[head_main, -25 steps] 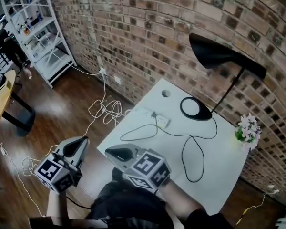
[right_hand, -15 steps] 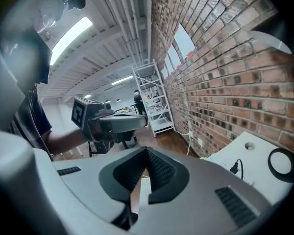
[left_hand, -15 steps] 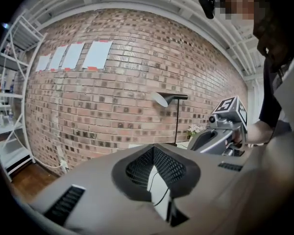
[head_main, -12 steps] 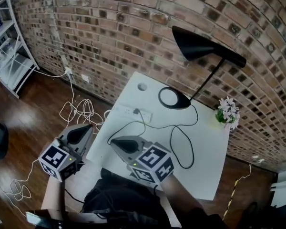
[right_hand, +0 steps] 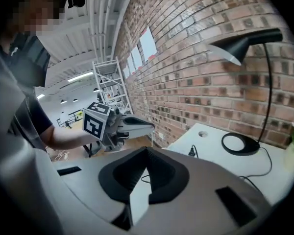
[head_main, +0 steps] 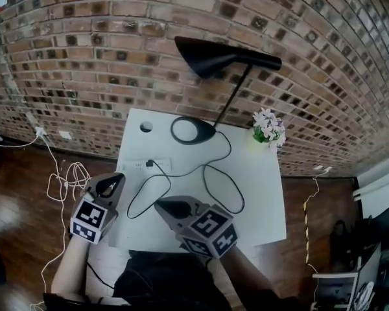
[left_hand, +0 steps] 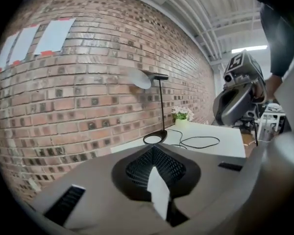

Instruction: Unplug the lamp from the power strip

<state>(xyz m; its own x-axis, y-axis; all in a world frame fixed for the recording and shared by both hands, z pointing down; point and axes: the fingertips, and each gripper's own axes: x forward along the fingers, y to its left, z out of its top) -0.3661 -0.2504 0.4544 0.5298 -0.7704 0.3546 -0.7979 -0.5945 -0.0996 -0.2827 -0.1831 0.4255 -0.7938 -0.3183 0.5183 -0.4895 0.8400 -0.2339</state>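
Head view: white counter [head_main: 262, 199] set against a brick wall [head_main: 117, 50]. Black lamp [head_main: 211, 56] stands at the counter's back edge with its round base close to the wall and its shade reaching out above it. White power strip [head_main: 137, 166] lies near the counter's left edge. Black plug [head_main: 150, 163] sits in the strip. Lamp cord [head_main: 214, 177] runs in loose loops from the plug to the base. Small pot of pale flowers [head_main: 268, 127] stands right of the base. Round hole [head_main: 146, 127] in the counter behind the strip. White cables [head_main: 65, 177] lie on the wooden floor left of the counter.

Left tool [head_main: 115, 179]: at the counter's left edge, tip near the strip's left end, jaws pressed together with nothing between them.

Right tool [head_main: 159, 205]: over the counter's front part, beside a cord loop, jaws likewise pressed together, pinching nothing.

Markings: each tool's cube carries black-and-white square patterns.

Left gripper view: white sheets [left_hand: 54, 33] are fixed high on the brick wall with red strips. Any print on them is too small to tell.
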